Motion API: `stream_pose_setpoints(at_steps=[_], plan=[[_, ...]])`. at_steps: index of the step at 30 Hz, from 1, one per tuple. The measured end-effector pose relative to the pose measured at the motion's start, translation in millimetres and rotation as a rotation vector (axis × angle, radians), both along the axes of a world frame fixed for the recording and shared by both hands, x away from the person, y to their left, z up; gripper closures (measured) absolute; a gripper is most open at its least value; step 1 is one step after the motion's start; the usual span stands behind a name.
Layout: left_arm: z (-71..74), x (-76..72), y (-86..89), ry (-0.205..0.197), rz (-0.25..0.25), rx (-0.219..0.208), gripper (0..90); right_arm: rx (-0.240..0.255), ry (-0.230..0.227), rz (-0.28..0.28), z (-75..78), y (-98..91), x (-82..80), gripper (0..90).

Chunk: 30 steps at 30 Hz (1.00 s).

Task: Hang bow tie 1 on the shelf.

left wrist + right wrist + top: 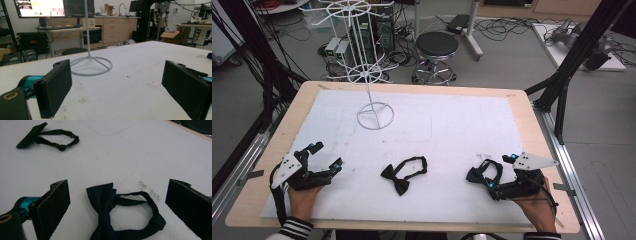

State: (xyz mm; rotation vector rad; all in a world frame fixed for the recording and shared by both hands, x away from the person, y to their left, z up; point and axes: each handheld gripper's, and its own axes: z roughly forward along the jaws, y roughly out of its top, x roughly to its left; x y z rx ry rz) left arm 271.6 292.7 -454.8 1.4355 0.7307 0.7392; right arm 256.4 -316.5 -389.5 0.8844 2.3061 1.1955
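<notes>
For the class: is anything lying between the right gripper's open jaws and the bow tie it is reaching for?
Nothing visible does. The right gripper is open with the navy bow tie lying flat between its jaws on the white mat.

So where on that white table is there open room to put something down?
Most of the white mat is bare: the wide stretch right of the wire stand, and the near-left patch between the left gripper and the middle bow tie. It is crowded near right, where the right gripper stands over the dark blue bow tie.
</notes>
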Motion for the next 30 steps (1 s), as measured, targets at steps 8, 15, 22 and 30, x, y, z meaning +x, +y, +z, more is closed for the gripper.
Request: stream_pose_setpoints(at_steps=[8,15,22,30], plan=[[0.0,0.0,0.0,-0.001,0.000,0.000,9.8,-0.052,0.080,0.023,-4.5,-4.4,-1.9,5.2],[-0.1,-0.1,-0.2,-0.002,0.002,0.000,9.8,-0.133,0.148,0.036,-15.4,-5.8,-3.5,6.7],[0.0,-0.2,-0.1,-0.003,0.001,0.001,9.8,-0.175,0.183,0.060,-22.4,-5.1,-4.9,15.4],[-0.2,-0.2,-0.3,-0.004,0.004,0.000,9.8,-0.190,0.229,0.080,-27.5,-6.3,-5.5,20.3]])
